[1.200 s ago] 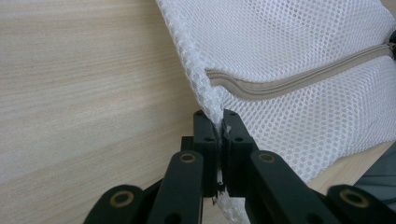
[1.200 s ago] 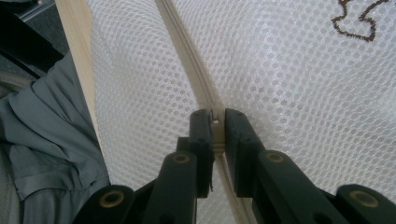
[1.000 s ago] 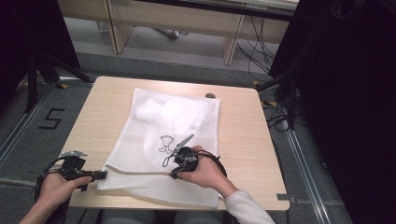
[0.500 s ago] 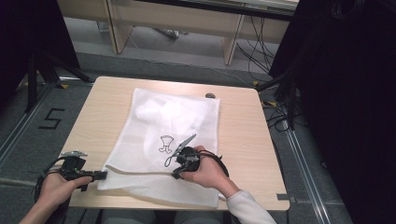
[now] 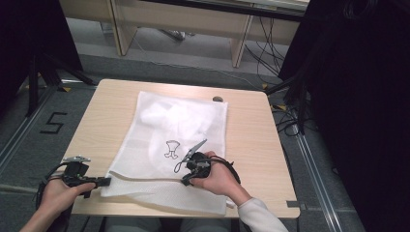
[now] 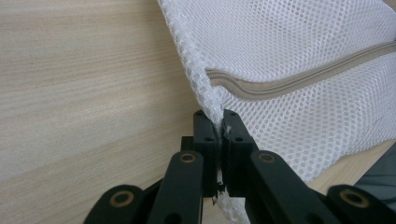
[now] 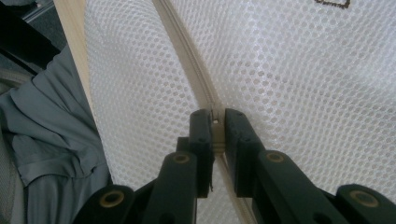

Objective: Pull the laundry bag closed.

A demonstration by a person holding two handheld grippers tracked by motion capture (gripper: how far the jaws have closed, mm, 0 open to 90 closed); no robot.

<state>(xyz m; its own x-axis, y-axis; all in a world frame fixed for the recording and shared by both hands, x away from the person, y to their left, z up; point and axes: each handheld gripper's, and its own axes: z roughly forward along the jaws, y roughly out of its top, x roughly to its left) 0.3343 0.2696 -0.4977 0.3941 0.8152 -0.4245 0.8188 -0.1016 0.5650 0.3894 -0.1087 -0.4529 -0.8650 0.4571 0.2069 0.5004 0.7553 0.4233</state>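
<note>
Two grippers work at the near edge of the table (image 5: 251, 130), one in each of the person's hands. The left gripper (image 5: 104, 181) sits at the near left corner of a white mesh laundry bag (image 5: 179, 121); in the left gripper view its jaws are pressed together on the bag's corner seam (image 6: 215, 122), with mesh caught between the pads. The right gripper (image 5: 185, 181) lies over the bag's near portion, held by the right hand (image 5: 220, 178). In the right gripper view its jaws are closed narrowly on the beige zipper (image 7: 196, 79), apparently at the slider (image 7: 215, 122), though that part is small and partly hidden.

The bag lies flat on the light wooden tabletop, its near end at the table's front edge and its far end reaching toward the far edge. The zipper runs across the near portion of the bag. A black outline print (image 5: 171, 149) marks the mesh near its centre, and a paler bundle (image 5: 164, 113) shows through the mesh farther back. A small dark object (image 5: 217, 99) rests on the wood just past the bag's far right corner.

Beyond the table: grey floor with a marked figure 5 (image 5: 52, 123) at left, wooden furniture legs (image 5: 241, 46), loose cables (image 5: 263, 58), and black drapes (image 5: 358, 96) at right.
</note>
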